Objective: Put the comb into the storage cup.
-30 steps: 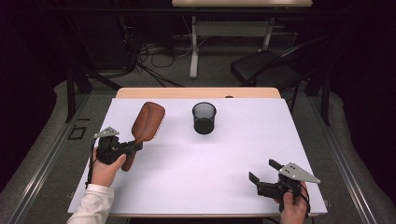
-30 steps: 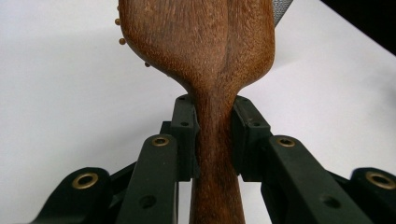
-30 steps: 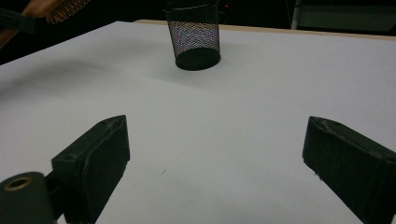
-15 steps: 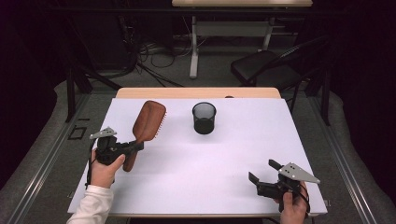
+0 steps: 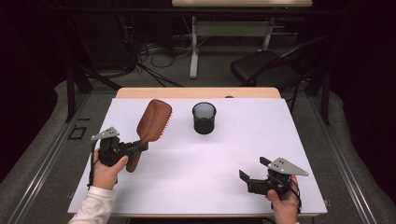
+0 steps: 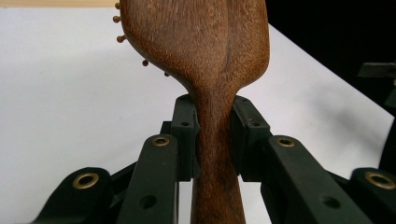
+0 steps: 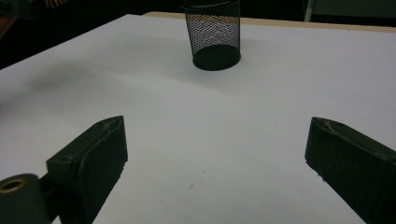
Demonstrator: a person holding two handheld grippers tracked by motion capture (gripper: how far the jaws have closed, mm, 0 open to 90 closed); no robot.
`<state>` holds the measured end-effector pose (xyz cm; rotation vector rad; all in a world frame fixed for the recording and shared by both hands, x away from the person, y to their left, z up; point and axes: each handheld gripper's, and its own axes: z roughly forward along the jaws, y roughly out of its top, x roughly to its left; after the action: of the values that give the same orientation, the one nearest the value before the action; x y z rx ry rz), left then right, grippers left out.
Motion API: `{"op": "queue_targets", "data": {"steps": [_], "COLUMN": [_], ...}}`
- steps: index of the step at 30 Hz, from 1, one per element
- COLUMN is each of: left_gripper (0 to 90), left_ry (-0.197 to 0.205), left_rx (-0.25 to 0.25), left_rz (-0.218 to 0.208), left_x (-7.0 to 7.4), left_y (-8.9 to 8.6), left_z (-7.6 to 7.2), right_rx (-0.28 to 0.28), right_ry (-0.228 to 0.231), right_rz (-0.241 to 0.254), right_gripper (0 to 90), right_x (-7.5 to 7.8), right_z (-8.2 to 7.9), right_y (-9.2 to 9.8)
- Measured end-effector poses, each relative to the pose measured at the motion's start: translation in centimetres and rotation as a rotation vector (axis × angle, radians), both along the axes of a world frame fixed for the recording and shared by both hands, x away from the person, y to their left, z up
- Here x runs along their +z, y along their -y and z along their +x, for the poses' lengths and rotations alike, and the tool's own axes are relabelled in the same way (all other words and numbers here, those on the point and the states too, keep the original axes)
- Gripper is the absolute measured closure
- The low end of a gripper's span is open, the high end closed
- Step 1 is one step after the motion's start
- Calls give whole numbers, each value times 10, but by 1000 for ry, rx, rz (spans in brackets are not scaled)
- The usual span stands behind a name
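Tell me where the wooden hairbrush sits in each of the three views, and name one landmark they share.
High view: wooden hairbrush left of centre, handle clamped in the left claw.
Left gripper view: hairbrush fills top centre, neck between the jaws.
Right gripper view: not in it; mesh cup at top.
Shared landmark: the white table.

Clamped in my left gripper (image 5: pixel 122 149), which is black with brass-coloured rivets, is a reddish-brown wooden hairbrush (image 5: pixel 150 127) with fine grain and small tan-tipped bristles. Ahead of my black right gripper (image 5: pixel 254 175) stands a black mesh cup (image 5: pixel 204 117) with a fine grid pattern. The table (image 5: pixel 196 163) under both is plain white, edged in pale wood.
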<state>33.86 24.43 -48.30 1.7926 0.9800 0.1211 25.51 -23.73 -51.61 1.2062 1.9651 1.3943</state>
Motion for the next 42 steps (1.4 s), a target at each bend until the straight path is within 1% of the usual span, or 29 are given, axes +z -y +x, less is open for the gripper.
{"op": "queue_targets", "data": {"steps": [1,4,5,6,8,9,10,11,15,16,17,18,21,26,30,31,35,37,39,40,41,42], "left_gripper": [736,736,736,736,736,736,736,736,736,736,736,736,736,736,736,736,736,737,737,737,737,736], "left_ry": [0,19,19,29,40,40,47,47,53,53,52,52,50,48,43,49,56,62,61,61,63,64], "left_rx": [0,-32,-32,-49,-64,-64,-84,-93,-125,-125,-131,-141,-153,-165,-180,-183,-199,-204,-210,-210,-213,-220], "left_rz": [0,-5,-5,-6,-11,-11,-20,-23,-18,-18,-17,-13,-13,-10,-10,-7,-18,-13,-20,-20,-24,-29], "left_x": [0,4,4,6,8,8,10,10,11,11,11,10,9,9,9,10,13,15,16,16,16,17], "left_y": [0,10,10,16,21,21,27,30,40,40,43,47,52,59,69,72,81,87,92,92,95,100], "left_z": [0,-5,-5,-7,-10,-10,-12,-13,-17,-17,-17,-18,-18,-17,-13,-12,-9,-8,-6,-6,-6,-5], "right_rx": [7,21,21,29,41,41,47,54,83,86,86,97,106,116,108,108,104,108,112,112,115,115], "right_ry": [-12,-43,-43,-67,-82,-82,-91,-95,-110,-118,-118,-116,-121,-153,-165,-163,-176,-184,-193,-193,-205,-213], "right_rz": [1,5,5,17,28,28,42,48,63,64,64,72,89,136,154,160,196,200,218,218,238,247], "right_gripper": [51,23,23,2,0,0,0,0,0,0,0,0,13,25,28,31,34,35,45,45,64,67], "right_x": [2,7,7,11,15,15,21,24,34,36,36,40,45,54,63,65,73,76,79,79,80,81], "right_z": [1,6,6,10,14,14,17,18,25,26,26,29,33,43,51,53,61,64,67,67,70,72], "right_y": [-4,-18,-18,-26,-32,-32,-37,-40,-50,-53,-53,-57,-62,-65,-64,-64,-61,-59,-58,-58,-57,-57]}}
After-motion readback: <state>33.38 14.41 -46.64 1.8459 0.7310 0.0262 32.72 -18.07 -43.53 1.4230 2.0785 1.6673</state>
